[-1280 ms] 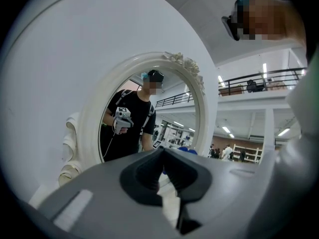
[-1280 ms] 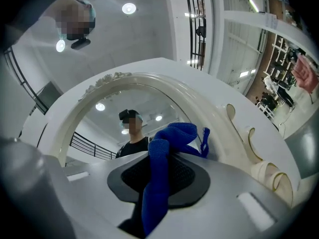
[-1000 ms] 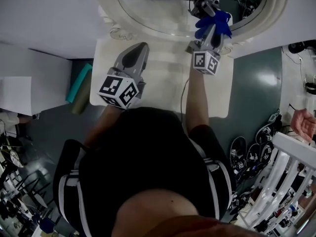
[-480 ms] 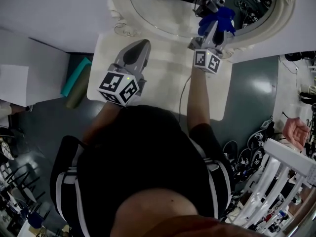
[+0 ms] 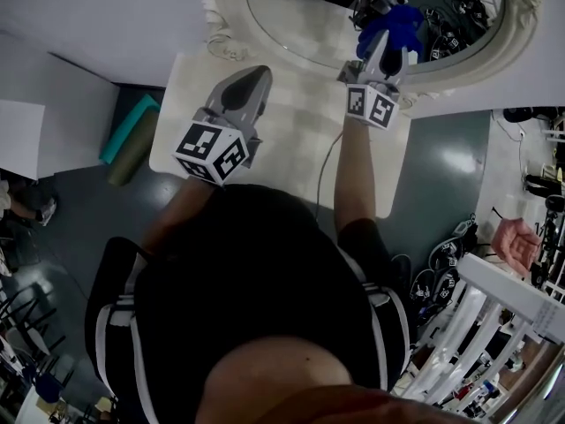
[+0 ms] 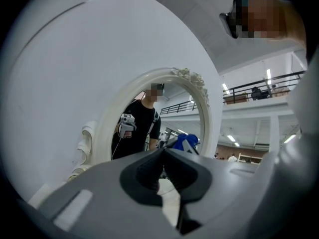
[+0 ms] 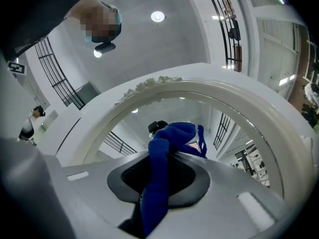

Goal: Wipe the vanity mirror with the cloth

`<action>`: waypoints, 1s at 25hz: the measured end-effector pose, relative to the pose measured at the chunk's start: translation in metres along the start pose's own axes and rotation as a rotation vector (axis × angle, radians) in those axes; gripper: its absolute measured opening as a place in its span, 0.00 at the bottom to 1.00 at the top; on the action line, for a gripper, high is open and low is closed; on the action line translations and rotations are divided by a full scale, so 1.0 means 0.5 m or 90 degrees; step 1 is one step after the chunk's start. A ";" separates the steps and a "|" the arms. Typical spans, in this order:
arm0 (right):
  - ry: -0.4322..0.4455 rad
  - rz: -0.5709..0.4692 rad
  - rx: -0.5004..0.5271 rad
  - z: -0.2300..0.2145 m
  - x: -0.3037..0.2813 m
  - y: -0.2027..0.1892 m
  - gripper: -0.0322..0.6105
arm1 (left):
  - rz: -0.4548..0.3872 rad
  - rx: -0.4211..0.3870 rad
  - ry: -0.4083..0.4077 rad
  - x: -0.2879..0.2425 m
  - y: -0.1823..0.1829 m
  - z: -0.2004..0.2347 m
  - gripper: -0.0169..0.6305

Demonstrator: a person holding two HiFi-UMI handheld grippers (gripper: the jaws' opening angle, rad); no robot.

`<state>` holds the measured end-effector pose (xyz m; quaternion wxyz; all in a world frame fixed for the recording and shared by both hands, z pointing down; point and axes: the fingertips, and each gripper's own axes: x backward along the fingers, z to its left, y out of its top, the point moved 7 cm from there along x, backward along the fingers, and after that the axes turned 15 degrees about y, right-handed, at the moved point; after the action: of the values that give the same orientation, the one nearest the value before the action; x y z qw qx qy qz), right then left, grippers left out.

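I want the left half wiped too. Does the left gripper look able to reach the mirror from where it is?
Probably yes. The left gripper hangs shut and empty over the table, pointed at the mirror, with nothing between them. But the cloth is in the right gripper.

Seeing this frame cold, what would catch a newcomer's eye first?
First is the blue cloth, clamped in the right claw and held up against the glass of the white-framed oval mirror at the top of the head view. Next is the left claw, shut and empty, poised above the white vanity table.
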<state>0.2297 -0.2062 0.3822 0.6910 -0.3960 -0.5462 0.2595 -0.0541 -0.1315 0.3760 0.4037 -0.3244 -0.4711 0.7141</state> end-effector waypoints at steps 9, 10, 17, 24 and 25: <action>0.094 0.013 0.086 0.067 -0.075 0.023 0.16 | -0.011 0.016 0.023 0.006 0.012 0.040 0.04; 0.105 0.017 0.096 0.073 -0.080 0.025 0.16 | -0.012 0.017 0.024 0.007 0.012 0.043 0.04; 0.166 0.061 0.172 0.124 -0.120 0.029 0.16 | -0.014 0.031 0.030 0.005 0.018 0.063 0.04; 0.212 0.068 0.247 0.170 -0.157 0.041 0.16 | -0.016 0.033 0.043 0.004 0.021 0.076 0.04; 0.226 0.069 0.260 0.182 -0.164 0.041 0.16 | -0.015 0.035 0.045 0.005 0.020 0.080 0.04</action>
<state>0.1218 -0.2361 0.3283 0.8264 -0.3165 -0.3310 0.3277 -0.0916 -0.1481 0.3802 0.4371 -0.3323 -0.4405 0.7103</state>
